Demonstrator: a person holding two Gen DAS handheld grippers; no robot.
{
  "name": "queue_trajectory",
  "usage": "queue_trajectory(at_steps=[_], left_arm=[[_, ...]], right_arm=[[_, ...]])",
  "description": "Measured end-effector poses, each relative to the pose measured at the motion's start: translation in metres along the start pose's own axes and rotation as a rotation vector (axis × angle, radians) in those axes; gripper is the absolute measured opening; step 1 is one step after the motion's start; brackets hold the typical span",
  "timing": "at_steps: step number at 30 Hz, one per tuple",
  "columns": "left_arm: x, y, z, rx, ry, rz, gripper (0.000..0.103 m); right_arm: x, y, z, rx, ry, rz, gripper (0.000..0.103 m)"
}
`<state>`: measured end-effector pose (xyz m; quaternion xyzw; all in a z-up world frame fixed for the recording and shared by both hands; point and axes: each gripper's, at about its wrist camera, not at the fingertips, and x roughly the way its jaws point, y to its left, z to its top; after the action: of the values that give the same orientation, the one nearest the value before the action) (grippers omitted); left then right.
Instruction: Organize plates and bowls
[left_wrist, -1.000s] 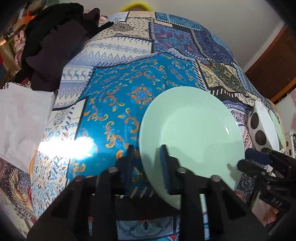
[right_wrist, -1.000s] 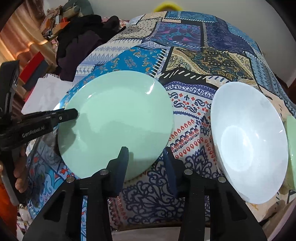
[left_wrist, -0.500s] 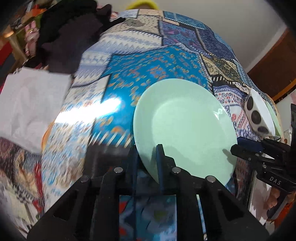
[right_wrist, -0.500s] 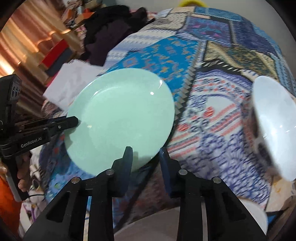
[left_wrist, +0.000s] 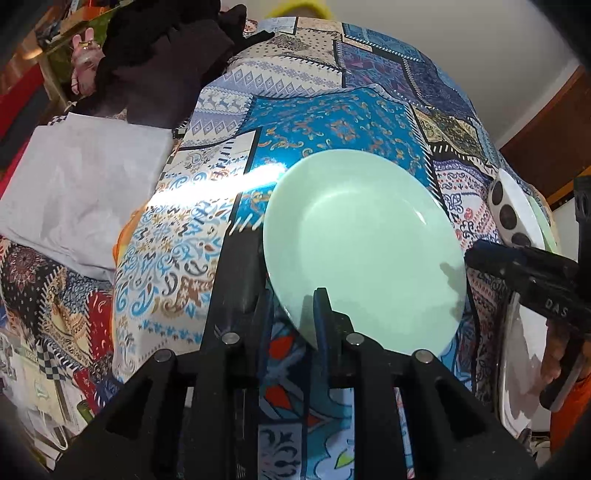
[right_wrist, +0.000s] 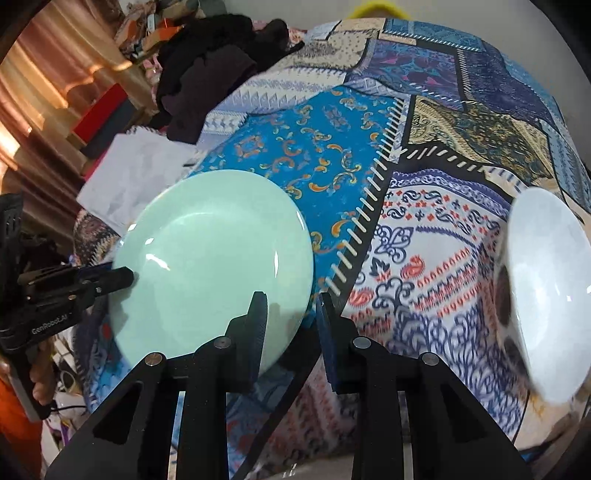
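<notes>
Evidently the green plate (left_wrist: 364, 251) is held by its rim at two edges so it stays level clear of the patterned tablecloth (right_wrist: 436, 236): the left gripper (left_wrist: 293, 310) is clamped on the near edge, one pad above and one below, while the right gripper (right_wrist: 290, 314) has its jaws nearly together over the opposite rim, seemingly nipping it. Sharing the load this way likely keeps a wide, slippery dish from tipping. Off to the right waits a white bowl (right_wrist: 546, 295), dark-spotted outside, probably the spot for stacking.
</notes>
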<state>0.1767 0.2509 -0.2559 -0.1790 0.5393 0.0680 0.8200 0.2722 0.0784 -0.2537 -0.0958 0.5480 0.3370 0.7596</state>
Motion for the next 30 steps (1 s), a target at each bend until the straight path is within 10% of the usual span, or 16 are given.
queue_trajectory(at_steps=[30], left_arm=[[-0.015,-0.019,0.004,0.026,-0.06,-0.012,0.022]], right_arm=[[-0.043,-0.002,-0.016,0.023,-0.074,0.036,0.022]])
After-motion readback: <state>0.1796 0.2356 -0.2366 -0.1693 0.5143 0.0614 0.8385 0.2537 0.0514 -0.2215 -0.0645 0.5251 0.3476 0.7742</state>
